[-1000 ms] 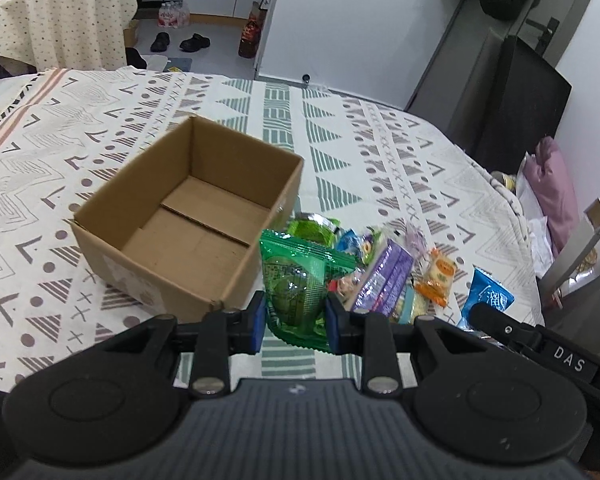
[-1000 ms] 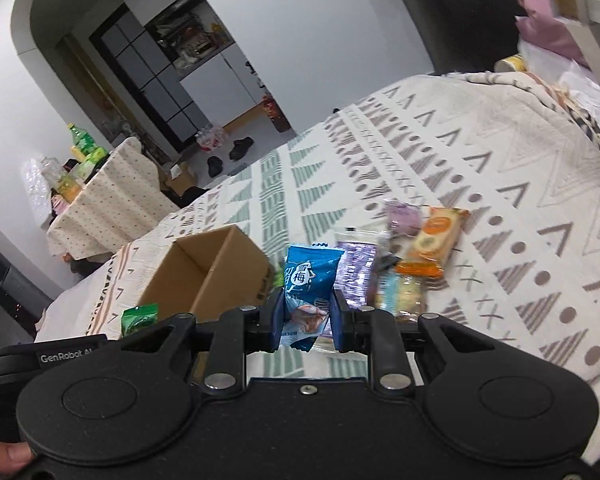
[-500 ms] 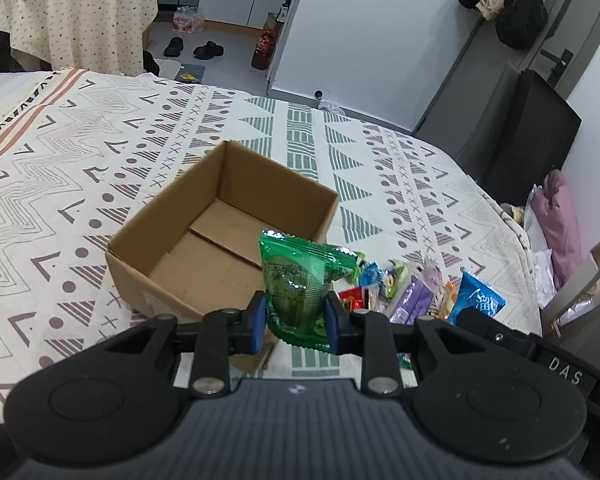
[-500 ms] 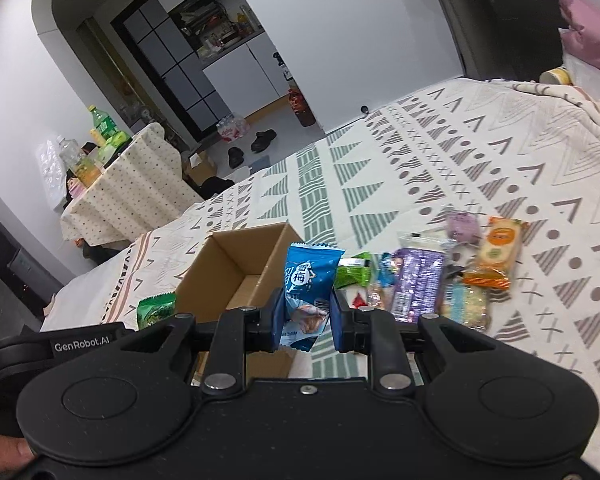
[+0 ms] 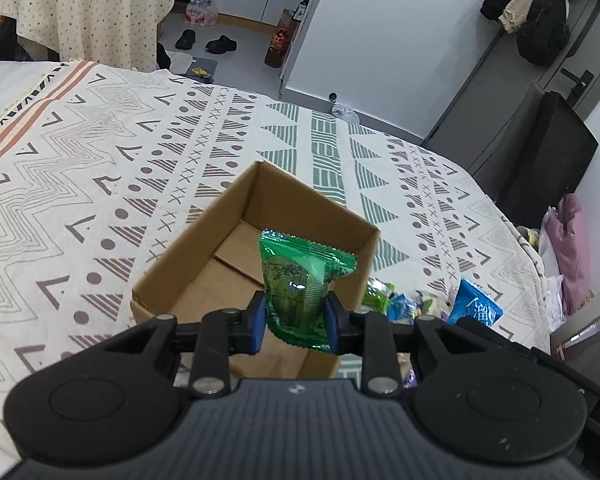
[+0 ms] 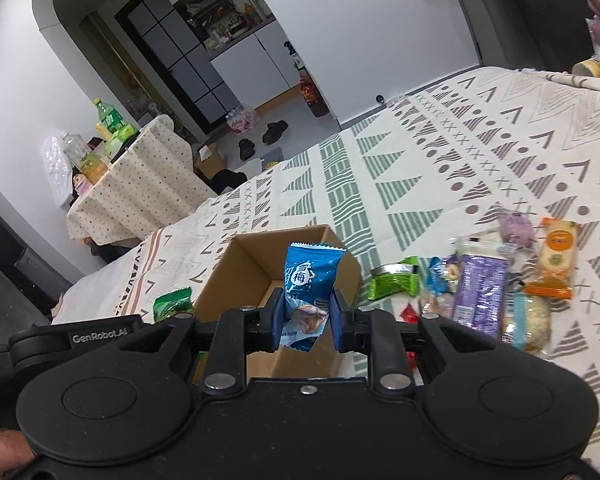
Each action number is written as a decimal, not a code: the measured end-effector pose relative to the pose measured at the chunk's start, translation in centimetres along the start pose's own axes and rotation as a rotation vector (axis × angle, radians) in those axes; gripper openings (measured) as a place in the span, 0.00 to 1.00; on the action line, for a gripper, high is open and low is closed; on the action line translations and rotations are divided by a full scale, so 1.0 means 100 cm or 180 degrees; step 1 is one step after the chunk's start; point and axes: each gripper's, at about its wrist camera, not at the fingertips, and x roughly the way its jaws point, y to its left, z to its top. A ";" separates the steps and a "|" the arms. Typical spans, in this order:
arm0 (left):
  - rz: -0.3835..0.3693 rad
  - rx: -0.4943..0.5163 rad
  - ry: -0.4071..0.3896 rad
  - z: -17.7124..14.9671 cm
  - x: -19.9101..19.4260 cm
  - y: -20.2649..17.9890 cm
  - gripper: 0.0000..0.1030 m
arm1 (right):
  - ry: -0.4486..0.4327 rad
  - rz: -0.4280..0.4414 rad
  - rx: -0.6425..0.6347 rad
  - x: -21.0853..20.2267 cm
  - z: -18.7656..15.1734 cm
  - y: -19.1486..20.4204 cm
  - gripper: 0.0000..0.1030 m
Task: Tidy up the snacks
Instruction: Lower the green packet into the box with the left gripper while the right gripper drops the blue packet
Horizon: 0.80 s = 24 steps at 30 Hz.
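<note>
My left gripper (image 5: 296, 322) is shut on a green snack packet (image 5: 302, 280) and holds it upright above the near side of an open cardboard box (image 5: 204, 252), which is empty inside. My right gripper (image 6: 306, 322) is shut on a blue snack packet (image 6: 308, 284) and holds it over the near right part of the same box (image 6: 236, 276). The blue packet also shows at the right of the left wrist view (image 5: 474, 304), and the green one at the left of the right wrist view (image 6: 172, 304). A pile of loose snacks (image 6: 480, 284) lies right of the box.
The box and snacks sit on a bed with a patterned cover (image 5: 100, 152). In the pile are a purple pack (image 6: 478, 284), an orange pack (image 6: 556, 260) and a green pack (image 6: 394, 280). A covered table (image 5: 88, 4) stands beyond the bed. A black cabinet (image 5: 548, 152) stands to the right.
Both grippers have lifted and moved left from the snack pile to above the box, each carrying its packet.
</note>
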 end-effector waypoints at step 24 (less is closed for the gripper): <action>0.0281 -0.0254 0.0142 0.023 0.014 0.048 0.58 | 0.0166 0.0379 -0.0025 0.046 0.013 0.052 0.45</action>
